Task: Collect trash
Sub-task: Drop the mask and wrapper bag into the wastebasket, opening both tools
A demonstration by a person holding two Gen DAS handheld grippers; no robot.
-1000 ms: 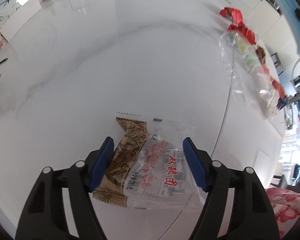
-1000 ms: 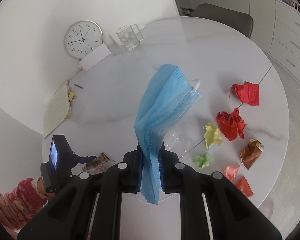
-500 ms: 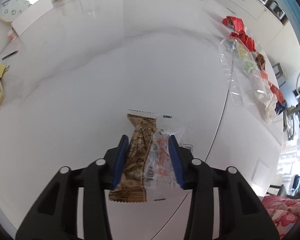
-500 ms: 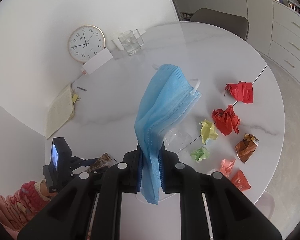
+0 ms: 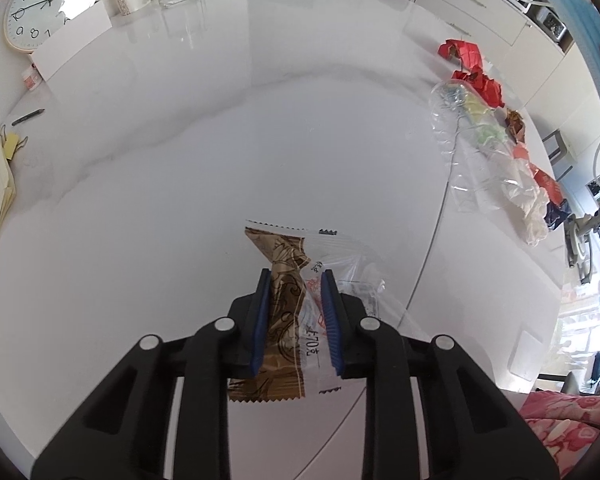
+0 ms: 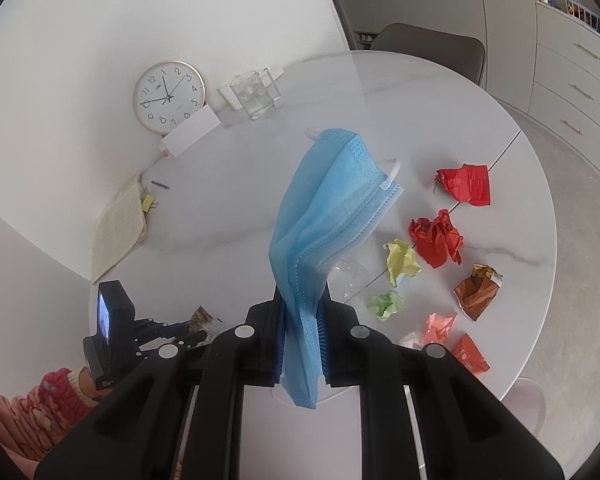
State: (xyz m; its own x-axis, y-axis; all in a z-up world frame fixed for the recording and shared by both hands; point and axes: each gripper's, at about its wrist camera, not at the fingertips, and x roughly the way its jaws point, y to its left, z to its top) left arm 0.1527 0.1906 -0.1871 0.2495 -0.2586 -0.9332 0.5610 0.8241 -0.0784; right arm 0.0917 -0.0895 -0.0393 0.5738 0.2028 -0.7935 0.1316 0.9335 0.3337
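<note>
The left gripper (image 5: 296, 304) is clamped on a snack wrapper (image 5: 286, 308) at 6 o'clock on the table (image 5: 180, 160); its print reads "70" beside red characters I cannot make out. The right gripper (image 6: 300, 320) pinches a blue mask (image 6: 328, 216). Both pickups look done; next, I judge, carry them to the clear bag (image 5: 484, 160) at 2 o'clock. Far off, the clock (image 6: 168, 96) shows an unreadable brand.

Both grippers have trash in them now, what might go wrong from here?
The left gripper pinches two wrappers at once; the clear one is bunched and sticks out to the side, so it may slip free when lifted. The mask in the right gripper hangs loose and blocks that camera's middle, and it might drag across the paper balls on the table.
</note>
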